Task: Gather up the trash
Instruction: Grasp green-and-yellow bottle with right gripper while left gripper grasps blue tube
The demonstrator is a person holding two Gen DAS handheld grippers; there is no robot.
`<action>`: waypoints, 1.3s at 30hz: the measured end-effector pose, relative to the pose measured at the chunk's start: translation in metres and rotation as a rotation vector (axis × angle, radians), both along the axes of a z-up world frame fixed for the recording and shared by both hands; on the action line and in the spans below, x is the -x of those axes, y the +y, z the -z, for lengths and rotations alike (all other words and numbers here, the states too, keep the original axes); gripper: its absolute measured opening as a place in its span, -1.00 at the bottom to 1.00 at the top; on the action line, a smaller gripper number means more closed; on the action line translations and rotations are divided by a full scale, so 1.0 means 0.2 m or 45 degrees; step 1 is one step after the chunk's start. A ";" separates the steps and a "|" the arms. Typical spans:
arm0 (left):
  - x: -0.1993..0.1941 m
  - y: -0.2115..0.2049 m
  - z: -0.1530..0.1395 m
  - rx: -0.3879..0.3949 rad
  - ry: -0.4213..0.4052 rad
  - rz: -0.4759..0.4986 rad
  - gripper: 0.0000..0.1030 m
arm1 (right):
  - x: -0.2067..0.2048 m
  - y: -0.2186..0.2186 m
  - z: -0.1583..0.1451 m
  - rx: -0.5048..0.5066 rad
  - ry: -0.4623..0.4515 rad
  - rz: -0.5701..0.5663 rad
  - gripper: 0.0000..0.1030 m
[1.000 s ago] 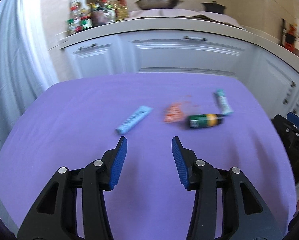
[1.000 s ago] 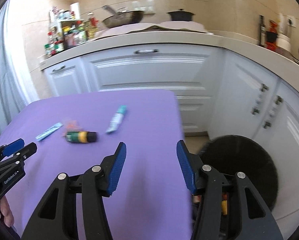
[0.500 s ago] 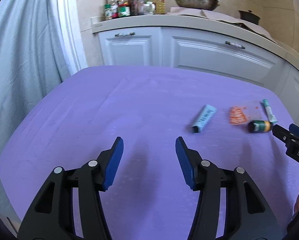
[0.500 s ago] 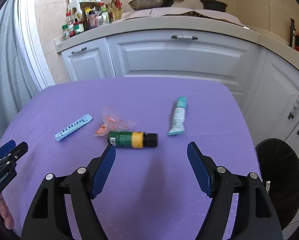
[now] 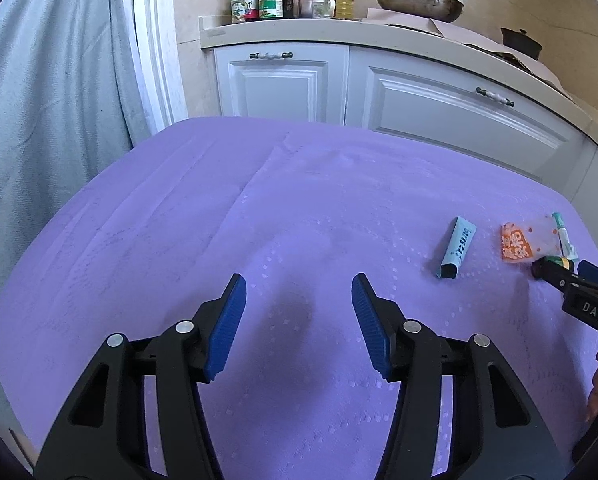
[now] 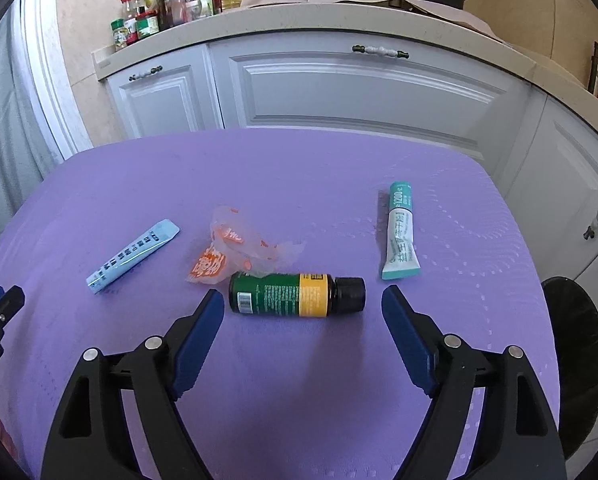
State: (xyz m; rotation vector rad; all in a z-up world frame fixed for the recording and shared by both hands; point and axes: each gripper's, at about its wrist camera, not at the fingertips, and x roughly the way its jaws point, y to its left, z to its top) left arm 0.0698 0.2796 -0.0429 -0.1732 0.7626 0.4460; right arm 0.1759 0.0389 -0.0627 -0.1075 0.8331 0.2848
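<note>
while its jaws are opening wide, right gripper (image 6: 303, 308) hovers over the green-and-yellow labelled dark plastic bottle (image 6: 295, 294) lying on the purple tablecloth (image 6: 299, 184), pads not touching; left gripper (image 5: 299, 304) half-open, empty, over bare cloth.

Our left gripper (image 5: 297, 322) hangs with jaws apart over bare purple cloth (image 5: 259, 220), nothing between them. Near the cloth's right edge lie a blue tube (image 5: 457, 248), an orange wrapper (image 5: 517, 243), a teal tube (image 5: 562, 236) and a dark bottle (image 5: 549, 266) lined up. Our right gripper (image 5: 587, 294) reaches in at that edge, just beside the bottle.
</note>
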 end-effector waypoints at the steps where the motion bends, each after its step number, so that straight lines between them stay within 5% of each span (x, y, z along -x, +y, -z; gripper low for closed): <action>1: -0.01 0.00 0.00 0.002 -0.001 0.005 0.04 | -0.01 0.00 0.00 0.005 0.004 0.001 0.53; 5: -0.03 -0.01 0.01 0.012 -0.003 0.023 0.04 | -0.03 0.01 0.02 0.010 0.027 0.002 0.51; 6: -0.03 -0.01 0.01 0.016 -0.004 0.028 0.04 | -0.03 0.01 0.02 0.010 0.036 -0.005 0.38; 28: -0.34 -0.33 0.07 0.037 0.071 0.268 0.05 | 0.11 -0.31 -0.06 -0.013 -0.026 0.031 0.37; 30: -0.38 -0.35 0.09 0.034 0.093 0.285 -0.02 | 0.12 -0.35 -0.05 -0.023 -0.024 0.045 0.37; 35: -0.42 -0.38 0.13 0.033 0.153 0.329 -0.71 | 0.11 -0.43 -0.05 -0.044 -0.025 0.070 0.37; 39: -0.40 -0.42 0.11 -0.010 0.141 0.362 -0.91 | 0.11 -0.47 -0.05 -0.064 -0.027 0.076 0.37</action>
